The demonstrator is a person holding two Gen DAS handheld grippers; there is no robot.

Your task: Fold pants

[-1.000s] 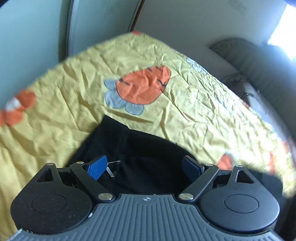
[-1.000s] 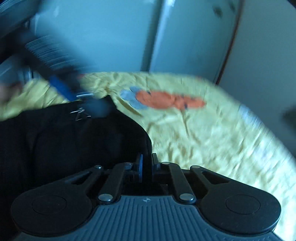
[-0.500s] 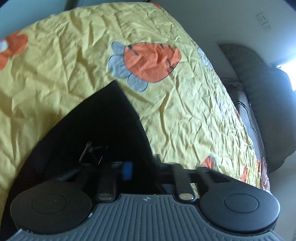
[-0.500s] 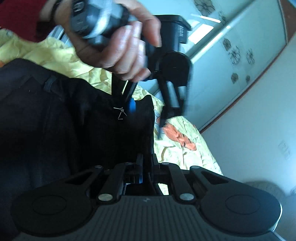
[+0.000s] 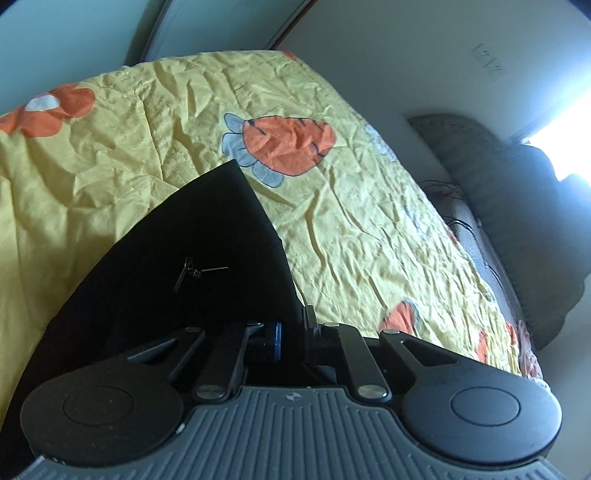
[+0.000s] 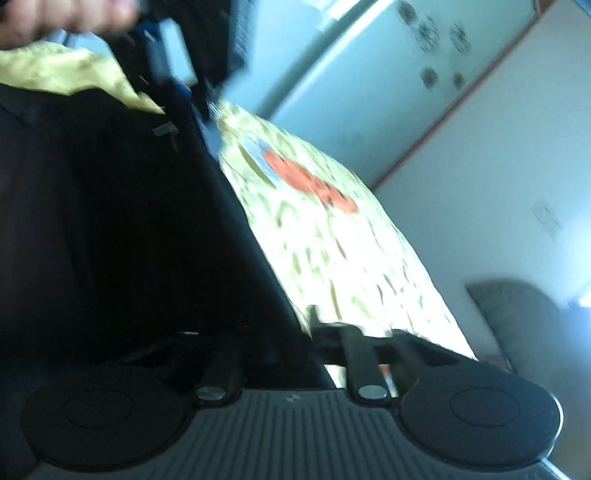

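Observation:
The black pants [image 5: 192,251] rise as a taut sheet off the yellow bedsheet [image 5: 369,229], a small metal clasp [image 5: 188,275] showing on the cloth. My left gripper [image 5: 291,328] is pinched on their right edge, its jaws closing the last bit with the fabric between the blue pads. In the blurred right wrist view the pants [image 6: 110,240] fill the left half. My right gripper [image 6: 301,332] is shut on that same edge lower down. Above it the left gripper [image 6: 184,88] and the hand [image 6: 66,18] holding it grip the upper corner.
The sheet carries orange carrot prints [image 5: 288,144]. Pale wardrobe doors [image 6: 351,85] stand behind the bed. A grey padded headboard [image 5: 509,206] and cables lie along the right side, under a bright window [image 5: 565,144].
My left gripper went from wide open over the pants to closed on their edge. The pants have been pulled up taut. The right wrist view has tilted and swung, and is now blurred.

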